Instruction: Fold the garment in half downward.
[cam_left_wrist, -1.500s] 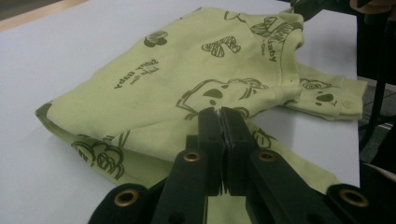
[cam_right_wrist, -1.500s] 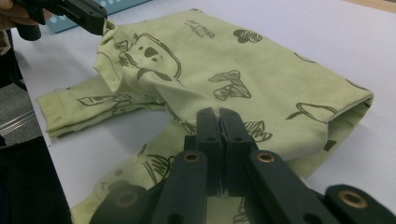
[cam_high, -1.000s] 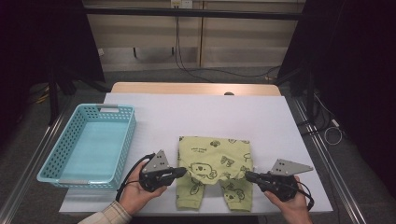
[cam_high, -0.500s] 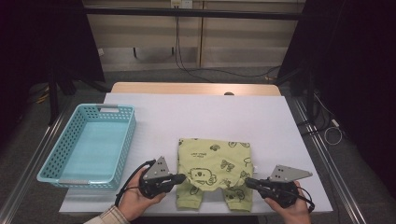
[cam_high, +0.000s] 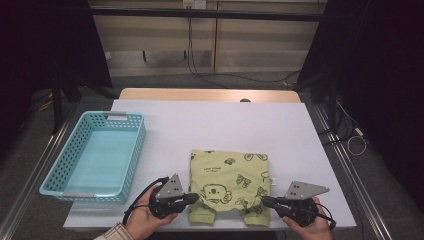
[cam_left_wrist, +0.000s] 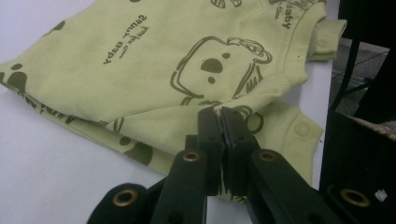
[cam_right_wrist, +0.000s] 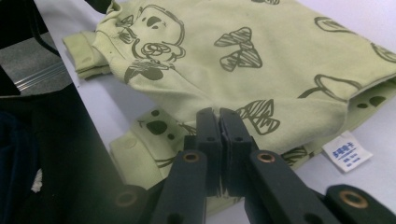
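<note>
A folded pale green cotton baby garment printed with dark olive cartoon animals and mushrooms (cam_high: 230, 180) lies flat on the white counter (cam_high: 215, 125), close to the near edge and a little right of its middle. Its two short leg cuffs with snap buttons point toward the near edge, and a small white care label (cam_right_wrist: 346, 150) sticks out from one side seam.

The left gripper (cam_high: 192, 198) rests at the garment's near left corner. In the left gripper view its black fingers (cam_left_wrist: 209, 135) are pressed together, pinching a fold of the green cloth by the leg opening. The right gripper (cam_high: 266, 201) rests at the near right corner. In the right gripper view its fingers (cam_right_wrist: 208, 133) are likewise closed tight on the fabric edge above the other cuff.

A light blue plastic lattice basket (cam_high: 65, 170) stands along the counter's left edge, well apart from the garment.
</note>
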